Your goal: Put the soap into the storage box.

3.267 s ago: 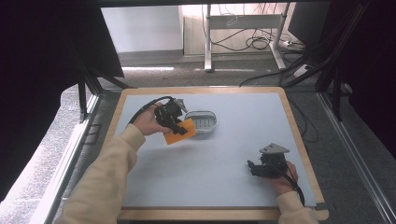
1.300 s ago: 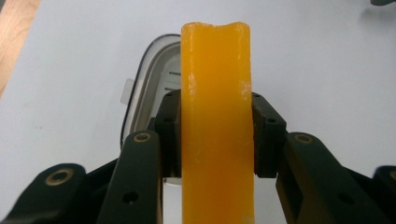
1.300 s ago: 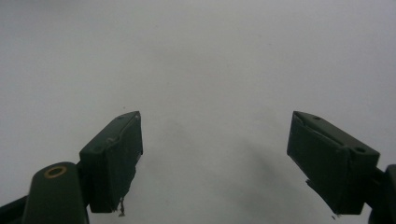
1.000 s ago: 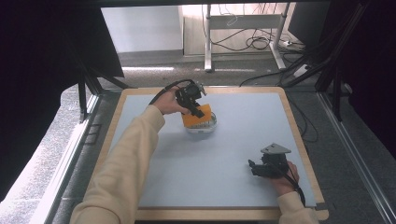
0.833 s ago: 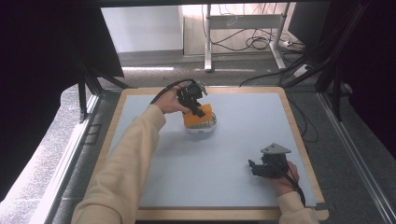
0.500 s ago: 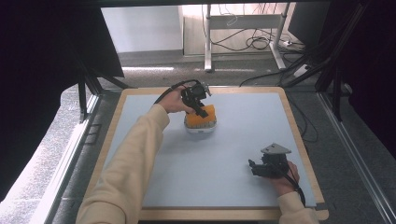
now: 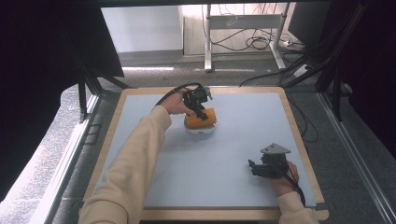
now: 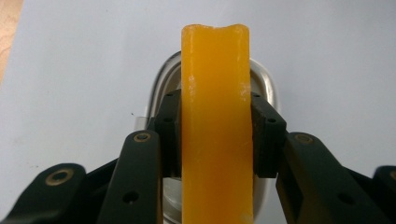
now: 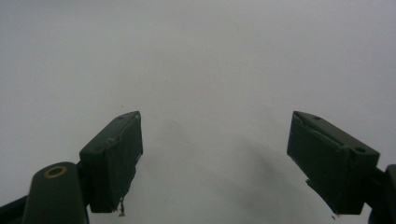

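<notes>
The work surface is a pale blue table mat (image 7: 210, 172). At its far middle stands a small metal dish (image 8: 266, 88). Directly over the dish, the left gripper (image 8: 215, 126) pinches an orange bar of soap (image 8: 215, 116) across its narrow sides. The bar appears stiff, light and likely slippery; a mid-length hold across the flat sides suits it. The right gripper (image 9: 215, 163) rests spread, holding nothing.

I work in a lab or test bay. A pale blue worktop with a light wooden rim (image 7: 299, 135) stands on grey speckled flooring (image 7: 51, 154), flanked by black curtains (image 7: 42, 60) and black metal frame struts (image 7: 334, 74). Behind it, loose black cables (image 7: 243, 44) lie under a white metal desk frame (image 7: 208, 42), beside a white power strip (image 7: 287, 43).
</notes>
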`<state>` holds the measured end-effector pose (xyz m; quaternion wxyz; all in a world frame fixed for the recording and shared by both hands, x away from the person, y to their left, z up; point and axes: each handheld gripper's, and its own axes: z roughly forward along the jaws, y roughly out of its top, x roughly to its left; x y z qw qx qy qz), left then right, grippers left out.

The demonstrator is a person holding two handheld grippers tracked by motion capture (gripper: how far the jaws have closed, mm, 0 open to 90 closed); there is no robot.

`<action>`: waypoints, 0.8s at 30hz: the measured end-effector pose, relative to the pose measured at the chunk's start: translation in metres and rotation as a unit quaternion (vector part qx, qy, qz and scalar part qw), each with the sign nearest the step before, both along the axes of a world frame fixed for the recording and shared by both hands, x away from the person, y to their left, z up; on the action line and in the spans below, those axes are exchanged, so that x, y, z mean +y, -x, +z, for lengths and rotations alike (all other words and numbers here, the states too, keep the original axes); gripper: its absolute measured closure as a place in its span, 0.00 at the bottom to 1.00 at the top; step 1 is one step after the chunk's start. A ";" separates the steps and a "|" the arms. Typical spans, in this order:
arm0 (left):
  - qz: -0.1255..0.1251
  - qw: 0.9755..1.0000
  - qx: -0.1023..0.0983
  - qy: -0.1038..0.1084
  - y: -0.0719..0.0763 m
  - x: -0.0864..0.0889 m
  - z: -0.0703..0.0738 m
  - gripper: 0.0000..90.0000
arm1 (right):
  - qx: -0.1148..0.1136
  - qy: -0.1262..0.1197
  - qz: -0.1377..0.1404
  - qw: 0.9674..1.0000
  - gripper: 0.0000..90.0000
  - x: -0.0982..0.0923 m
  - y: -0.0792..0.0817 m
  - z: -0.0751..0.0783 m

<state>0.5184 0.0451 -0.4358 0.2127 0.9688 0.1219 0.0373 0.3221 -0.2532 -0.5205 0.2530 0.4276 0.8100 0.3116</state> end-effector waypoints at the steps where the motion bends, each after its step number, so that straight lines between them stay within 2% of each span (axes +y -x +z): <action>1: 0.000 1.000 0.000 0.003 0.000 0.000 0.000 0.69 | 0.001 0.000 0.000 1.000 0.21 0.000 0.000 0.000; 3: 0.000 1.000 -0.006 0.001 0.000 0.000 0.000 0.69 | 0.002 0.000 0.000 1.000 0.21 0.000 0.000 0.000; 6: 0.005 1.000 -0.023 0.013 0.000 0.000 0.002 0.67 | 0.005 0.000 0.002 1.000 0.21 0.000 -0.001 -0.001; 9: 0.009 0.999 -0.043 0.022 0.001 0.001 0.004 0.56 | 0.005 0.001 0.004 1.000 0.21 0.001 0.000 -0.001; 12: 0.023 0.997 -0.072 0.019 0.003 0.000 0.007 0.43 | 0.008 0.000 0.004 1.000 0.21 0.001 0.000 -0.001; 17: 0.038 0.995 -0.077 0.042 0.007 0.004 0.016 0.36 | 0.010 0.001 0.005 1.000 0.20 0.001 0.000 -0.002; 20: 0.044 0.996 -0.061 0.054 0.011 0.009 0.021 0.34 | 0.012 0.002 0.005 1.000 0.20 0.001 -0.001 -0.002; 24: 0.065 0.995 -0.052 0.061 0.022 0.021 0.025 0.33 | 0.011 0.001 0.007 1.000 0.20 0.002 -0.001 -0.002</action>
